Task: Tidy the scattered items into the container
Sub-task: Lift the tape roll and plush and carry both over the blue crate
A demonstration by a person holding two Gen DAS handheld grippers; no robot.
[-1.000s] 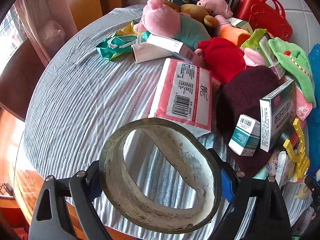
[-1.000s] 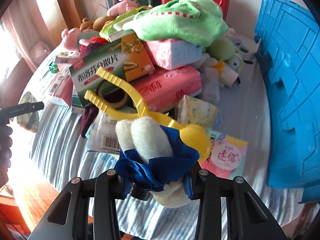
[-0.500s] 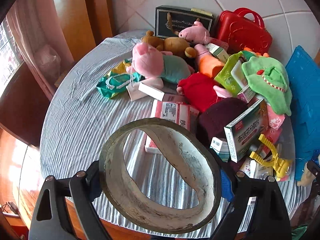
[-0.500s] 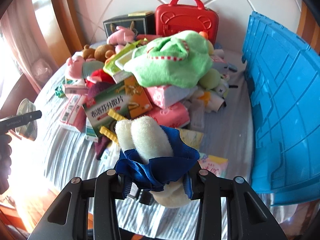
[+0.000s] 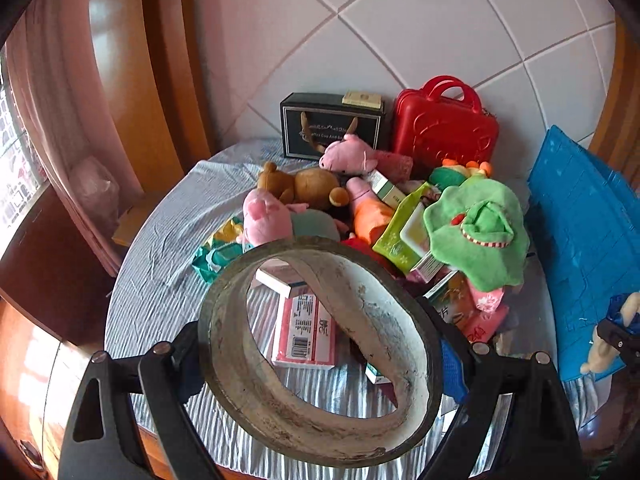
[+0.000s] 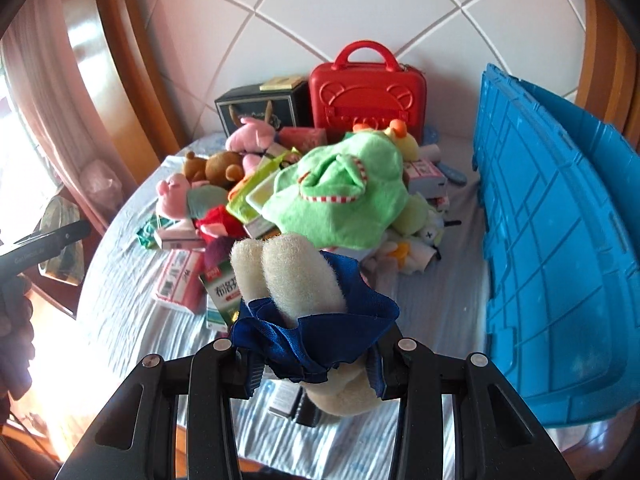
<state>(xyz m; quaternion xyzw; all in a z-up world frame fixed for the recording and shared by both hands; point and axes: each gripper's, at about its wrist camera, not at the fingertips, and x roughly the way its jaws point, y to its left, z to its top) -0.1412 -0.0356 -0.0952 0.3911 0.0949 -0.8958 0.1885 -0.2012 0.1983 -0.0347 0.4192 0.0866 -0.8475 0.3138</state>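
Observation:
My left gripper [image 5: 320, 364] is shut on a worn tape roll [image 5: 256, 380], held high above the table's near edge. My right gripper [image 6: 312, 356] is shut on a cream plush toy with a blue satin skirt [image 6: 292, 280], held above the table. The blue plastic crate [image 6: 560, 240] stands at the right; it also shows in the left wrist view [image 5: 580, 240]. A heap of plush toys and boxes, topped by a green plush [image 6: 340, 196], covers the middle of the round table [image 6: 120, 264].
A red toy case [image 6: 366, 92] and a black box [image 6: 260, 110] stand against the tiled wall at the back. Pink boxes [image 5: 306, 332] and a green medicine box [image 6: 222, 292] lie near the front. A curtain and wooden frame are at the left.
Both grippers have risen and pulled back from the table, still holding the tape roll and the plush. The heap looks smaller and farther, and more wall shows.

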